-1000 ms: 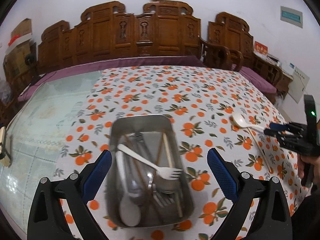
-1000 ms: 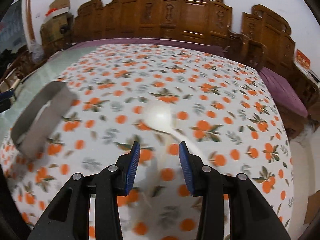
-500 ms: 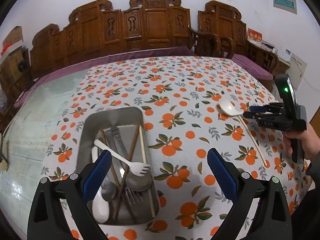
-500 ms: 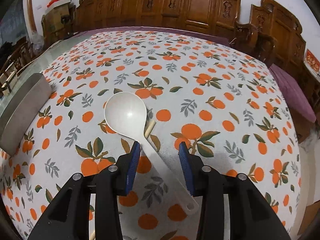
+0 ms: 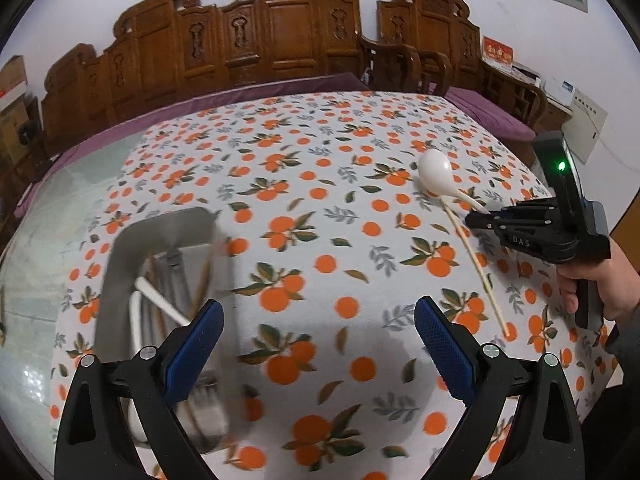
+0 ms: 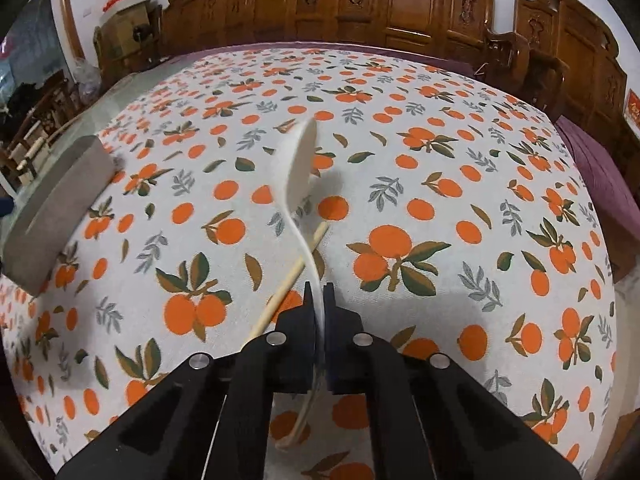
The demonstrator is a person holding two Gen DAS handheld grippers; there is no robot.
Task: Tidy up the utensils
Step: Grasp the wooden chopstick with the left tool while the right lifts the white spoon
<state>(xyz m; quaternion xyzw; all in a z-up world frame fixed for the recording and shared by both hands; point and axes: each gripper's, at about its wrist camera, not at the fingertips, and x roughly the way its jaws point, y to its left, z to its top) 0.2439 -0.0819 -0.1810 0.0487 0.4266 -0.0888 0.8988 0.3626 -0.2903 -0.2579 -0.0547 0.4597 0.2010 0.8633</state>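
The right tool [image 6: 318, 300] is pinching the white spoon [image 6: 298, 168] by its handle, probably to carry it to the metal tray [image 5: 160, 248]. The left tool [image 5: 316, 340] is hanging wide open and empty beside that tray.

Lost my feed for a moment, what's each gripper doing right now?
Left gripper: open, holding nothing, above the tablecloth beside the metal tray.
Right gripper: shut on the white plastic spoon's handle.

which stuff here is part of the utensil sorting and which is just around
Part of the job:
white plastic spoon, clamped in the right gripper
single wooden chopstick
rectangular metal tray holding utensils
open left gripper

Just around:
orange-print tablecloth
carved wooden chairs
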